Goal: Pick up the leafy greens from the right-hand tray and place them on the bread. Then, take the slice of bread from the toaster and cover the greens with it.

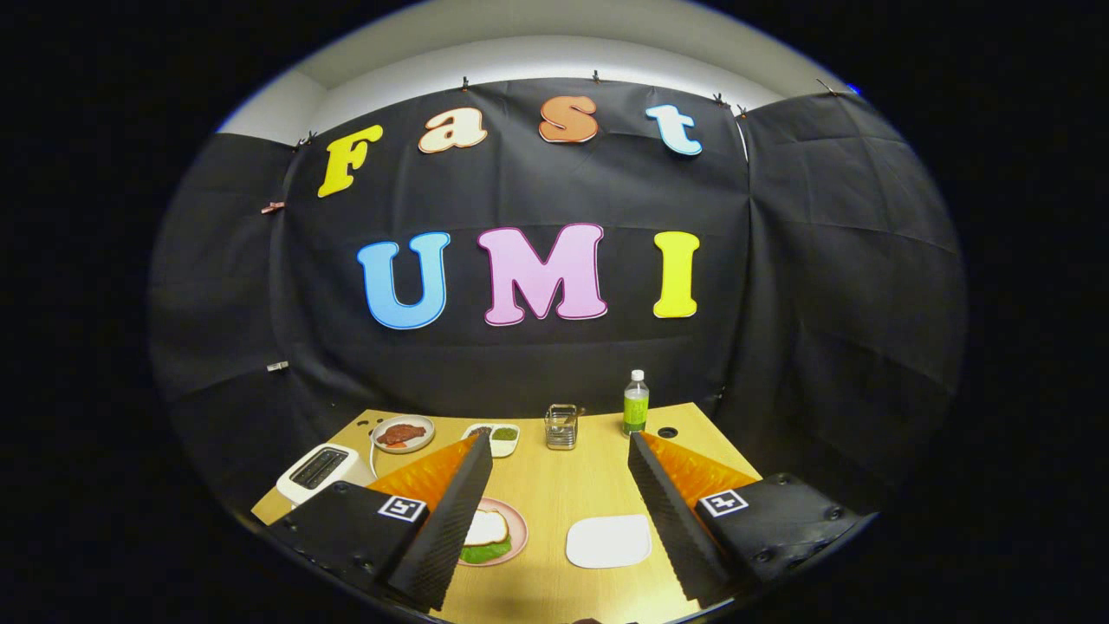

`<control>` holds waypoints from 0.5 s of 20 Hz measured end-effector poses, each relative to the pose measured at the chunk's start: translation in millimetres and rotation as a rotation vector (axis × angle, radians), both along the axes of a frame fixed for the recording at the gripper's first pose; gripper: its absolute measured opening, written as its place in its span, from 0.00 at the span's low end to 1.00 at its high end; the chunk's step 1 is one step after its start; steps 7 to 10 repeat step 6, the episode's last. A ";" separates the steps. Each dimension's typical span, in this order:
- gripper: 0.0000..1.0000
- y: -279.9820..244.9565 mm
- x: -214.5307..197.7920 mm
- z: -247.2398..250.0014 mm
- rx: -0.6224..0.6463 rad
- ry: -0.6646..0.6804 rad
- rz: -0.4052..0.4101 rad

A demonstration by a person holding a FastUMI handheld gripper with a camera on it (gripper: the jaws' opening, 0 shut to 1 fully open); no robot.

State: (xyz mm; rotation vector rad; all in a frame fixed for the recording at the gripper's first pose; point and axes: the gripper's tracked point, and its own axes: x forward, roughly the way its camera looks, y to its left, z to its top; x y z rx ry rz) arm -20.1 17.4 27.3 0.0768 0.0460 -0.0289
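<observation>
Looks basically finished, judging by how things lie. On the pink plate (517, 530), just ahead of the gripper (560, 511) and partly tucked behind one finger, sits a slice of bread (488, 526) with leafy greens (485, 552) poking out from under its near edge — so greens placed, top slice apparently on. Can't tell whether a second slice lies underneath; hidden.

Toaster (317, 471) beyond and to the left of the pink plate, slots dark, no bread visibly sticking out — fits with the slice already taken, though too small to be sure.

Gripper jaws spread wide, holding nothing, hanging above the wooden table (554, 485).

Relative to the pink plate: white tray (608, 542) just to its right, bare; small white dish with something green (503, 438) beyond it; round plate with reddish food (403, 433) beyond and left, near the toaster; wire holder (561, 426) and green bottle (636, 404) further back to the right.

Bread looks pale, flat, sitting level; greens dark, thin, floppy-looking.
</observation>
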 end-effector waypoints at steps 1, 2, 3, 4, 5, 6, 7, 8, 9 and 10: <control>0.98 3.5 4.6 2.2 -0.002 -0.005 0.004; 0.98 7.0 8.4 4.7 -0.007 -0.007 0.011; 0.98 10.4 11.7 6.4 -0.015 -0.012 0.017; 0.98 12.1 14.8 8.4 -0.023 -0.013 0.020; 0.98 14.0 17.4 9.2 -0.028 -0.016 0.023; 0.98 14.9 20.0 9.3 -0.031 -0.019 0.023; 0.98 14.9 20.0 9.3 -0.031 -0.019 0.023; 0.98 14.9 20.0 9.3 -0.031 -0.019 0.023; 0.98 14.9 20.0 9.3 -0.031 -0.019 0.023; 0.98 14.9 20.0 9.3 -0.031 -0.019 0.023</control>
